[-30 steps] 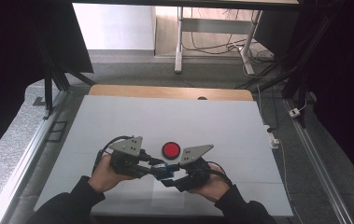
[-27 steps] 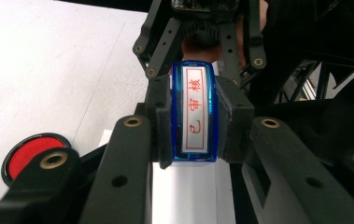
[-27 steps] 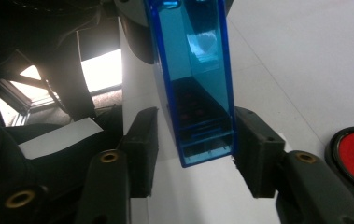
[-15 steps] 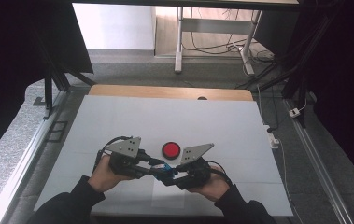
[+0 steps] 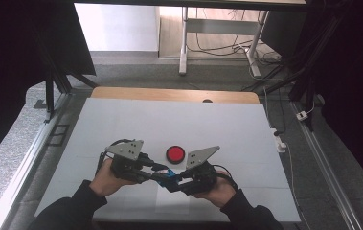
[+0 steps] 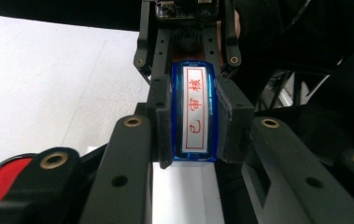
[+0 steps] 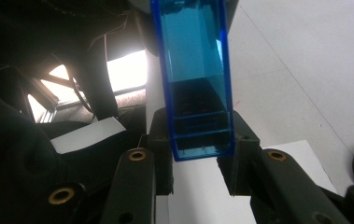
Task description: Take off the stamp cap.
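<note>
Holding a blue stamp (image 6: 195, 114) between them, both the left tongs (image 5: 157, 168) and the right tongs (image 5: 168, 181) are clamping it above the surface (image 5: 121, 120); pulling its clear blue cap (image 7: 195, 70) off is probably coming next, with the red ink pad (image 5: 175, 154) lying just beyond the tongs.

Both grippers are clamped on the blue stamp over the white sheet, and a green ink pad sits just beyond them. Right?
Not quite: the ink pad is red, not green, as the high view shows. The rest holds: left gripper and right gripper are both clamped on the blue stamp over the white sheet.
</note>
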Demonstrator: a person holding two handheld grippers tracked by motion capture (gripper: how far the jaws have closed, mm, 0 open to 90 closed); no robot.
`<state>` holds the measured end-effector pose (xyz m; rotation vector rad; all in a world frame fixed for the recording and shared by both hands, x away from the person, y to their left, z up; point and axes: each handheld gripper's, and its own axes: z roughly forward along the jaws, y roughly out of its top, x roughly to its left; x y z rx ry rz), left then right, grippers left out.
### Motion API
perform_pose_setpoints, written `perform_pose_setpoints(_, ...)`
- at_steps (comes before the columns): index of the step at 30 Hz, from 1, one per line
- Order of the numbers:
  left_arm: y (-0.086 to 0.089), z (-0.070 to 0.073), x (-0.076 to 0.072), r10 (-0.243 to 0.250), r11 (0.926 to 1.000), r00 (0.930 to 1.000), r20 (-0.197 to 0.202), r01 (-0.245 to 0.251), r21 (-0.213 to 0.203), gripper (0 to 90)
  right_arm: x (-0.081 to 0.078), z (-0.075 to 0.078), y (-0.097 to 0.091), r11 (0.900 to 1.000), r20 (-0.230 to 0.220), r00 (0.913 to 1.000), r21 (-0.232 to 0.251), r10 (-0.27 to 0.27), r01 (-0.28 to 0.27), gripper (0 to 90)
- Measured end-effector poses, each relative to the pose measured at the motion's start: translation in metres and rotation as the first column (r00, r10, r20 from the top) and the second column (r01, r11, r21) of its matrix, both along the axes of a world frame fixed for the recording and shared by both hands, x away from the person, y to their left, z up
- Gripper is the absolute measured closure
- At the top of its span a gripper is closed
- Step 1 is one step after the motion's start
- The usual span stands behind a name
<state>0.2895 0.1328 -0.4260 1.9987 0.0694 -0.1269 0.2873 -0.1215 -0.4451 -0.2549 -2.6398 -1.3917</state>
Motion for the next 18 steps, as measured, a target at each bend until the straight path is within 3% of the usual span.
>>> perform_pose_setpoints(1,0.0000,0.0000,0.0000,0.000,1.0000,1.0000,0.000,0.000,0.000,70.5,-0.0005,0.0003,0.0001,1.0000,0.003,1.0000,0.000,0.004,-0.004,68.7)
perform_pose_setpoints(2,0.0008,-0.0009,0.0018,-0.011,0.9999,0.9996,-0.026,0.011,-0.007,70.6,-0.0009,0.0009,0.0000,0.9999,0.005,0.9999,-0.005,0.011,-0.011,68.7)
perform_pose_setpoints(9,0.0008,-0.0020,0.0032,-0.021,0.9997,0.9986,-0.048,0.021,-0.012,70.6,-0.0025,0.0012,0.0004,0.9995,0.015,0.9995,-0.010,0.029,-0.029,68.8)
perform_pose_setpoints(18,-0.0021,0.0020,-0.0022,-0.002,0.9991,0.9997,0.024,0.001,0.042,70.7,-0.0014,0.0007,0.0019,0.9990,-0.005,1.0000,-0.046,-0.001,0.000,68.7)
